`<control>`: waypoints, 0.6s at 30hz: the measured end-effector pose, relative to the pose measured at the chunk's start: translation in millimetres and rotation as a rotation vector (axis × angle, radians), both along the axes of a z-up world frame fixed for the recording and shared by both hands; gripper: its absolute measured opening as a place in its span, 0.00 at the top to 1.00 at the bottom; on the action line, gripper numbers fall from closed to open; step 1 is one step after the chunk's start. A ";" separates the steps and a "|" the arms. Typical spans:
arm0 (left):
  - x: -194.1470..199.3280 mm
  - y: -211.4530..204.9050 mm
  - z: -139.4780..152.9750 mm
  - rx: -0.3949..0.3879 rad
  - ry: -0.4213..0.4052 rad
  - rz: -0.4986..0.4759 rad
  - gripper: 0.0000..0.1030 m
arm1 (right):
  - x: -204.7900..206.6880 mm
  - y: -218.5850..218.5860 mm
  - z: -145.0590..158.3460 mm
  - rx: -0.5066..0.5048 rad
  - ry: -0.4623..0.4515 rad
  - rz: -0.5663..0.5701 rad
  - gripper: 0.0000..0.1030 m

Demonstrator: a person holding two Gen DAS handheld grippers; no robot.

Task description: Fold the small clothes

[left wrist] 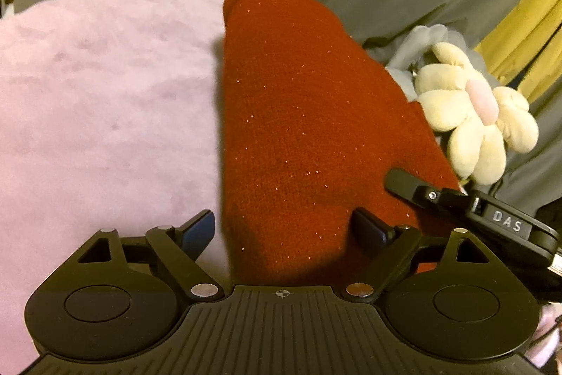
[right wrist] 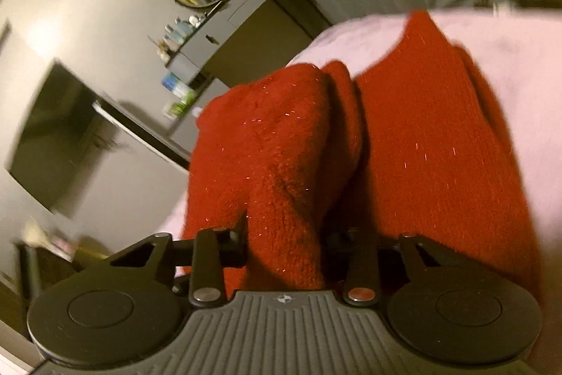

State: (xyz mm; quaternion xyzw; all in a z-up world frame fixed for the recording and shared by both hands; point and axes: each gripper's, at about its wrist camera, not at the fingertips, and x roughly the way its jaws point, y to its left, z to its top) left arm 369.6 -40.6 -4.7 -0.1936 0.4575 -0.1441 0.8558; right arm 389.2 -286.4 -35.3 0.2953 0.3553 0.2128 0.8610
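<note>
Sweater (left wrist: pixel 302 115), red knit with glitter thread, lies on the pink blanket (left wrist: pixel 105 94) of a bed, already doubled into a long strip that runs away from us. In the left wrist view our left gripper (left wrist: pixel 284 231) stands wide open, one finger over the blanket and the other over the knit, pressing on nothing. The tip of the right gripper (left wrist: pixel 397 180) shows at the sweater's right edge, just beside a plush flower (left wrist: pixel 474 115). We judge the left should hold the strip flat near this end, so the lower layer does not drag during the fold

In the right wrist view, blurred by motion, the right gripper (right wrist: pixel 284 234) is clamped on a bunched fold of the sweater (right wrist: pixel 421 136), which rises between its fingers while the rest lies flat on the blanket (right wrist: pixel 527 58). To do the fold well, we think we should carry that bunch up and over along the strip, keep it taut, line its edge up with the far end and only then let go
</note>
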 end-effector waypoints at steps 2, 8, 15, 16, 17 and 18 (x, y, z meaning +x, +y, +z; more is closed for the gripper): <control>-10.7 -1.5 8.9 0.013 -0.022 -0.012 0.13 | -7.4 11.0 13.9 -0.113 -0.052 -0.019 0.72; -55.0 -17.0 17.0 0.132 -0.129 -0.108 0.09 | -38.6 37.6 68.5 -0.451 -0.282 -0.087 0.74; -53.9 -41.4 13.2 0.198 -0.118 -0.163 0.07 | -70.3 40.4 85.6 -0.654 -0.389 -0.167 0.75; -54.1 -43.9 13.5 0.206 -0.124 -0.173 0.07 | -73.5 37.2 83.6 -0.668 -0.386 -0.182 0.75; -53.5 -43.7 13.5 0.209 -0.127 -0.179 0.07 | -76.4 33.6 79.7 -0.690 -0.380 -0.202 0.75; -53.5 -46.2 13.0 0.210 -0.128 -0.184 0.07 | -76.6 33.1 76.3 -0.722 -0.377 -0.221 0.75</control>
